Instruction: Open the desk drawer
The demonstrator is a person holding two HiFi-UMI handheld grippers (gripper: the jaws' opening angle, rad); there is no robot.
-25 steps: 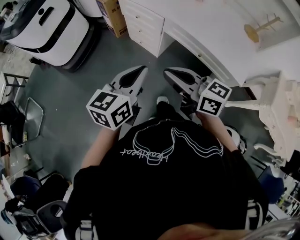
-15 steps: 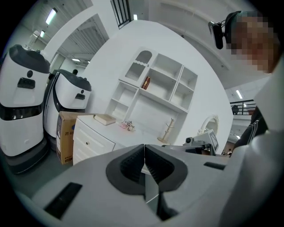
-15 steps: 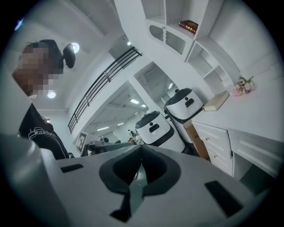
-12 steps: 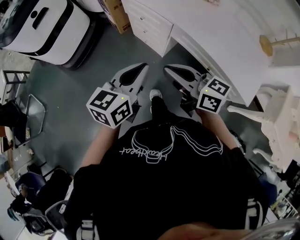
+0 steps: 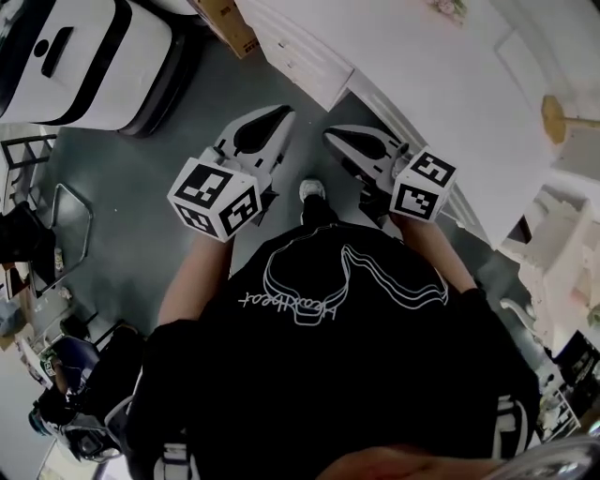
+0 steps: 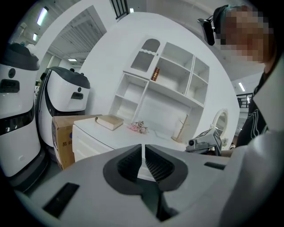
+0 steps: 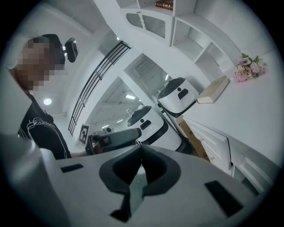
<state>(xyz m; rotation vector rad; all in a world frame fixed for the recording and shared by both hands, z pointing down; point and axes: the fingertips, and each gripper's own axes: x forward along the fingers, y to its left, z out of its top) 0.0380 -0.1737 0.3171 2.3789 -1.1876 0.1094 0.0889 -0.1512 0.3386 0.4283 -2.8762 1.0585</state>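
The white desk (image 5: 441,84) fills the upper right of the head view, with a stack of drawers (image 5: 298,58) at its left end and a narrow front drawer (image 5: 398,111) under the top's edge. My left gripper (image 5: 274,116) is held out over the grey floor short of the desk, shut and empty. My right gripper (image 5: 334,140) is beside it, nearer the desk's front edge, also shut with nothing in it. In the left gripper view the shut jaws (image 6: 143,150) point at the drawer stack (image 6: 88,142). The right gripper view shows its own jaws (image 7: 141,150) shut and the drawer fronts (image 7: 213,141) to the right.
White robot units (image 5: 84,56) and a cardboard box (image 5: 225,23) stand left of the desk. Chairs (image 5: 56,225) line the left side. On the desk lie a book (image 6: 109,122), flowers (image 6: 138,127) and a wooden stand (image 5: 562,112), under a shelf unit (image 6: 164,84). My shoe (image 5: 312,190) is below the grippers.
The desk has come nearer and fills more of the head view. Both grippers have moved forward toward it and stay shut.
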